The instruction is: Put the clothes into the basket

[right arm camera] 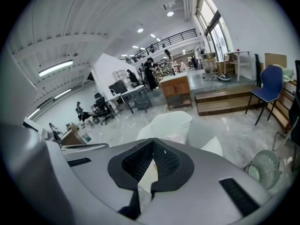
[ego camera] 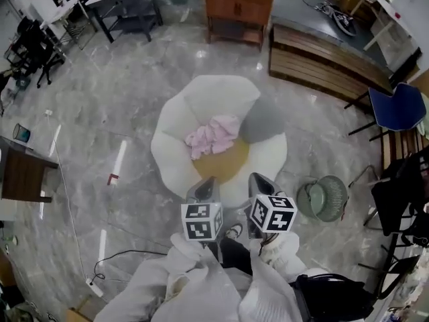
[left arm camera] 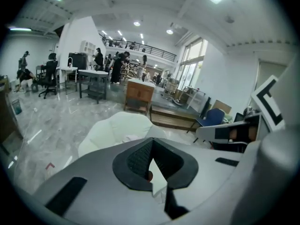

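Grey marble floor (ego camera: 134,99) spreads across an open hall, with a long wooden platform (ego camera: 322,62) at the back right. In the middle sits a white petal-shaped armchair (ego camera: 174,133), with a blue chair (ego camera: 395,109) off to the right. The green basket (ego camera: 323,198) stands on the floor, just right of the armchair. The pink clothes (ego camera: 213,136) lie heaped on the armchair's seat, beyond its front rim. The left gripper (ego camera: 208,183) and the right gripper (ego camera: 257,178) are both clenched and empty.

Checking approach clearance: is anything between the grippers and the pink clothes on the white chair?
Nothing visible. The pink clothes lie uncovered on the white chair, beyond the left gripper and right gripper. The grey cushion sits beside them, not over them.
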{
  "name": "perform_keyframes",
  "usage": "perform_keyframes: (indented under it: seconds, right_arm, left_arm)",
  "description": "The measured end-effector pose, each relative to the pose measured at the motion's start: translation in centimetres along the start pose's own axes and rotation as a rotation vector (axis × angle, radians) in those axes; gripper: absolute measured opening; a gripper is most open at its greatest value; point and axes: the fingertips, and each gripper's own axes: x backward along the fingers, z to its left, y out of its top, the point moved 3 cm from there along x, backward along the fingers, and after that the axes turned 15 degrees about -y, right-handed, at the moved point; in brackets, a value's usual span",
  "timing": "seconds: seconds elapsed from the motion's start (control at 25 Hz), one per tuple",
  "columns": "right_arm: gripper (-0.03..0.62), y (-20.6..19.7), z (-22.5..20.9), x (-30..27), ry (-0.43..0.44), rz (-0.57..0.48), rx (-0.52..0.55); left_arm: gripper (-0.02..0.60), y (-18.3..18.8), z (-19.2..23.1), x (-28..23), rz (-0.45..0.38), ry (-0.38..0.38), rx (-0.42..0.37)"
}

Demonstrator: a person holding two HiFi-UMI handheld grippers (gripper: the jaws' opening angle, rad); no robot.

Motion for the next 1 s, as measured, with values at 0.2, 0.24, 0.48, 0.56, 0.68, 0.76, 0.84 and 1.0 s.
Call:
perform_keyframes:
  seconds: [0.2,0.24,0.48,0.56,0.68,0.76,0.84,1.0]
  right_arm:
    - [0.023,-0.7,0.7,-4.9,0.008,0.071,0.022]
    - [0.023,-0.9,0.7,-6.0,0.003,0.085,0.025]
    - [0.023,-3.0,1.0,-13.3,0.012,0.116,0.02]
    - [0.023,-4.2,1.5,-15.7,0.028,0.119,0.023]
    - [0.023,-5.5,2.3,-20.2,0.065,0.122,-0.012]
    - [0.025,-6.4,2.8,-23.6,0.065,0.114,-0.012]
    - [0.025,-7.5,3.1,-26.7,0.058,0.11,-0.007]
    - [0.025,-8.9,2.9,-32.1,0.055,0.107,-0.021]
  left_arm:
    - [-0.003,-1.1,4.9,-2.1,0.022,0.069,0.06]
    - [-0.003,-1.1,6.0,-2.8,0.023,0.077,0.07]
    - [-0.003,-2.3,12.1,-7.1,0.053,0.081,0.041]
    - [-0.003,-3.2,14.5,-8.3,0.055,0.084,0.037]
    - [-0.003,-4.2,18.5,-11.1,0.056,0.094,0.041]
    - [-0.003,-5.0,20.9,-13.2,0.066,0.088,0.033]
    - [-0.003,-6.0,23.1,-15.3,0.074,0.07,0.019]
    - [-0.003,-7.5,27.1,-19.5,0.079,0.047,0.029]
